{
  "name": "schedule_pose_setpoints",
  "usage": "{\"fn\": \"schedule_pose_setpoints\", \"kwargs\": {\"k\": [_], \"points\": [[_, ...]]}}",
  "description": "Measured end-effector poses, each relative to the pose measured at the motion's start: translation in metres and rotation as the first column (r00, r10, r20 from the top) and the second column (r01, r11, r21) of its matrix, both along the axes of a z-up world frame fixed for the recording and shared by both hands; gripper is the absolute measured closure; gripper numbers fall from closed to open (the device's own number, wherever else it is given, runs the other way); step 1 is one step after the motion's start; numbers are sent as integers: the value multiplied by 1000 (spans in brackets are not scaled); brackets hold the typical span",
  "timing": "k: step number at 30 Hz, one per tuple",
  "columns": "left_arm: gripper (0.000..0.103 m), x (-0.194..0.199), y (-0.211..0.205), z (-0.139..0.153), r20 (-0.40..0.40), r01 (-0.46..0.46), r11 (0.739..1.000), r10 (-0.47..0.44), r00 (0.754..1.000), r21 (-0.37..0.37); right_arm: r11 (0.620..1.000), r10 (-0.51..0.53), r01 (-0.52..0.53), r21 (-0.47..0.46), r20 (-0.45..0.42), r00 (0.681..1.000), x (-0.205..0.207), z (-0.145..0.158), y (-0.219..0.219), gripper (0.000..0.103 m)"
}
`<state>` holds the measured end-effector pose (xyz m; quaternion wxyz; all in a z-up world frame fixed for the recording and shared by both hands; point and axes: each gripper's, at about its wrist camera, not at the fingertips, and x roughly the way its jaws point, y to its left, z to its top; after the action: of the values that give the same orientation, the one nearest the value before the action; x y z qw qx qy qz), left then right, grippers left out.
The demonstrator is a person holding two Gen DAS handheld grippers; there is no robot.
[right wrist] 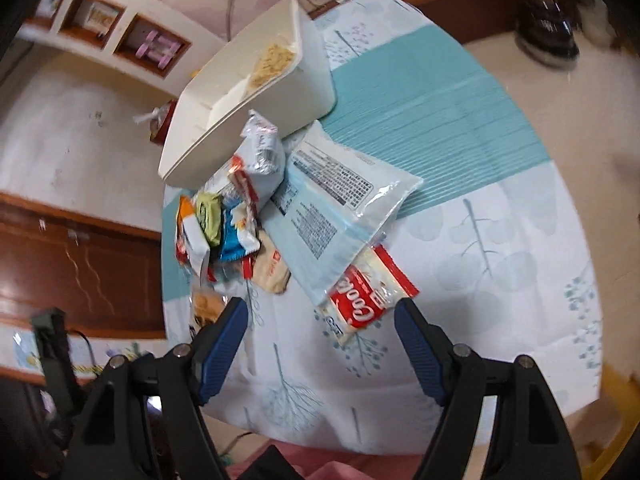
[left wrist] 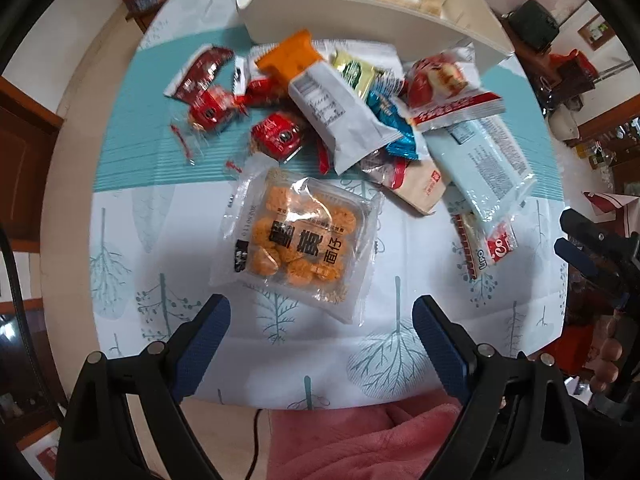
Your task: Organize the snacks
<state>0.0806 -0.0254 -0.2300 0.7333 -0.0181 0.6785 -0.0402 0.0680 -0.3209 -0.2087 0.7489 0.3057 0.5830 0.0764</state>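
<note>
A pile of snack packets lies on the table in front of a white divided box point(left wrist: 360, 16). Nearest my left gripper point(left wrist: 320, 316) is a clear pack of orange crackers point(left wrist: 296, 240); the gripper is open and empty just short of it. A white packet point(left wrist: 340, 112), small red packs point(left wrist: 276, 132), a light blue packet point(left wrist: 484, 160) and a red cookie pack point(left wrist: 488, 244) lie behind. My right gripper point(right wrist: 320, 320) is open and empty, just short of the red cookie pack point(right wrist: 368, 300), which lies under the light blue packet point(right wrist: 336, 208). The box point(right wrist: 248, 88) holds some snacks.
The round table has a white and teal tree-print cloth point(left wrist: 280, 360). A pink cloth point(left wrist: 360, 440) lies at the near edge. My right gripper shows at the right of the left wrist view point(left wrist: 592, 248). Wooden furniture and a shelf point(right wrist: 100, 20) stand beyond the table.
</note>
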Motion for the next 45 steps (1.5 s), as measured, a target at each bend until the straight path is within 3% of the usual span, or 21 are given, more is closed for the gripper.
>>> {"fn": "schedule_pose_setpoints", "kwargs": {"k": [8,17,28,32,36,45], "points": [[11,32,7,-40,-121,-22,1000,20,992,-18,986,-124,129,102,-52,991,21,-31,-15,28],[11,51,11,-71,-200,-19,999,13,980,-27,973,-166,181,145,-110,980,40,-63,-18,36],[2,64,-2,-89,-225,48,999,-41,973,26,959,-199,212,188,-87,976,53,-74,-26,48],[2,69,-10,-95,-227,69,995,-52,973,67,962,-193,206,176,-88,977,58,-75,-26,61],[3,74,-15,-98,-226,70,994,-49,973,85,964,-192,204,172,-85,978,59,-76,-26,65],[12,75,-46,-97,-230,104,986,-72,971,129,961,-204,214,175,-76,976,57,-72,-29,83]]}}
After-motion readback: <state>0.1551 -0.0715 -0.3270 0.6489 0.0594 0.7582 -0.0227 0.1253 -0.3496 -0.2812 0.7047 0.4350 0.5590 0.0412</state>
